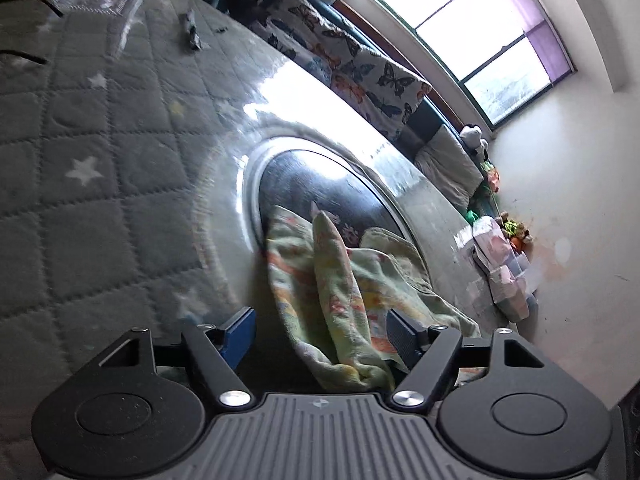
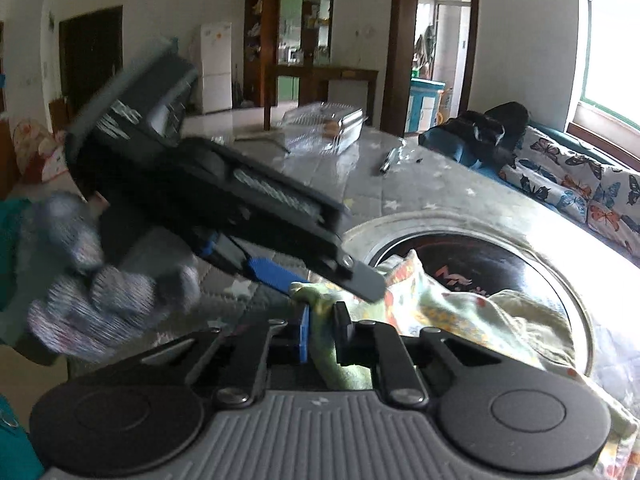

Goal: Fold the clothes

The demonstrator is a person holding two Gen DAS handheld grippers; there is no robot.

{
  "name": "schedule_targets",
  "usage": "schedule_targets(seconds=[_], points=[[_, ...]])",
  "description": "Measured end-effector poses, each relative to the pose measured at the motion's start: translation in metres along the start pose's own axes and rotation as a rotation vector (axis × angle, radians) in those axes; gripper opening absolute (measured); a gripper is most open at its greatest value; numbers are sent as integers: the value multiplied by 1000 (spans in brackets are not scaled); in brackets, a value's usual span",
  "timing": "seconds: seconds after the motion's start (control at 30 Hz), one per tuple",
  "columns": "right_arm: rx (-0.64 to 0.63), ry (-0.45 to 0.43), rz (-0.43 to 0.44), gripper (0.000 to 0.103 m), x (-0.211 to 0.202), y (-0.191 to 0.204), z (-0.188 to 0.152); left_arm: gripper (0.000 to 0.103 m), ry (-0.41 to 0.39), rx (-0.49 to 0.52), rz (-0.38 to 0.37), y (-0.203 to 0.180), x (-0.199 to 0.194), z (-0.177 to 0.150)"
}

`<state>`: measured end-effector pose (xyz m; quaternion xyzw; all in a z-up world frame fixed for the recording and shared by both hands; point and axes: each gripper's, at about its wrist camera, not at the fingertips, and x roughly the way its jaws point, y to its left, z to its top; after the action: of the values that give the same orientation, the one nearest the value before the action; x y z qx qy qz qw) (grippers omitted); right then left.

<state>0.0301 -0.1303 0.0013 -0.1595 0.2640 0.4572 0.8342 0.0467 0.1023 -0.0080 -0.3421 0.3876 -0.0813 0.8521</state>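
the grey quilted, star-printed cover under clear plastic on the tabletop (image 1: 92,208) fills most of both views, with a round dark glass inset ringed in metal (image 2: 472,264) sunk into it. across that inset lies the pale green, orange-and-yellow patterned soft garment (image 1: 344,300), crumpled, not flat and not squared into any fold. one ridge of it stands up as a peak, and the bulk spreads over the inset on the side toward the butterfly-print sofa cover (image 2: 580,188).

in the left wrist view the garment's long axis runs straight away from the left tongs (image 1: 320,340), from between the fingers up toward the middle of the inset. those tongs are spread wide, blue pad on one side and black on the other, with cloth lying in the gap but neither pad pressing it. in the right wrist view the left tongs come in from the upper left, held by a gloved hand (image 2: 92,300), their tips just at the garment's near edge.

the right tongs (image 2: 322,338) are pressed nearly together and pinch a narrow rope of the green cloth, which passes between the pads and down under the tool. so the right side already has the near edge, while the left side sits just beside that same edge, open. by my judgement the next move turns on the left tongs closing on cloth beside the right grip, so the edge can be drawn out along its length.

further back sit a clear plastic clamshell box (image 2: 324,128) and a small dark scrap (image 1: 192,32).
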Motion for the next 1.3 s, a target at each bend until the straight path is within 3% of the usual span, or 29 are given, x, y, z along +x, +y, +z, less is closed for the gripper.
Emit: schedule_targets(seconds=[0.2,0.27,0.43,0.53,0.73,1.07,1.17,1.3], points=[[18,-16,21,10,-10,1,-7,73,28,-8,-8,-12,16,3],[26,-10,32,11,-10,0,-9,68,27,-3,-3,-14,20,1],[44,-10,52,16,-13,-5,-12,27,38,-38,16,-8,25,2],[57,-18,28,18,-20,-10,-13,16,35,-35,25,-6,26,2],[162,-4,-90,25,-39,-50,-32,15,31,-29,40,-4,26,1],[416,34,-460,37,-70,-150,-89,16,34,-10,45,-6,28,1],[470,24,-512,45,-73,-170,-101,16,35,2,50,-8,28,0],[558,19,-501,48,-71,-191,-113,16,39,15,55,-9,28,1]])
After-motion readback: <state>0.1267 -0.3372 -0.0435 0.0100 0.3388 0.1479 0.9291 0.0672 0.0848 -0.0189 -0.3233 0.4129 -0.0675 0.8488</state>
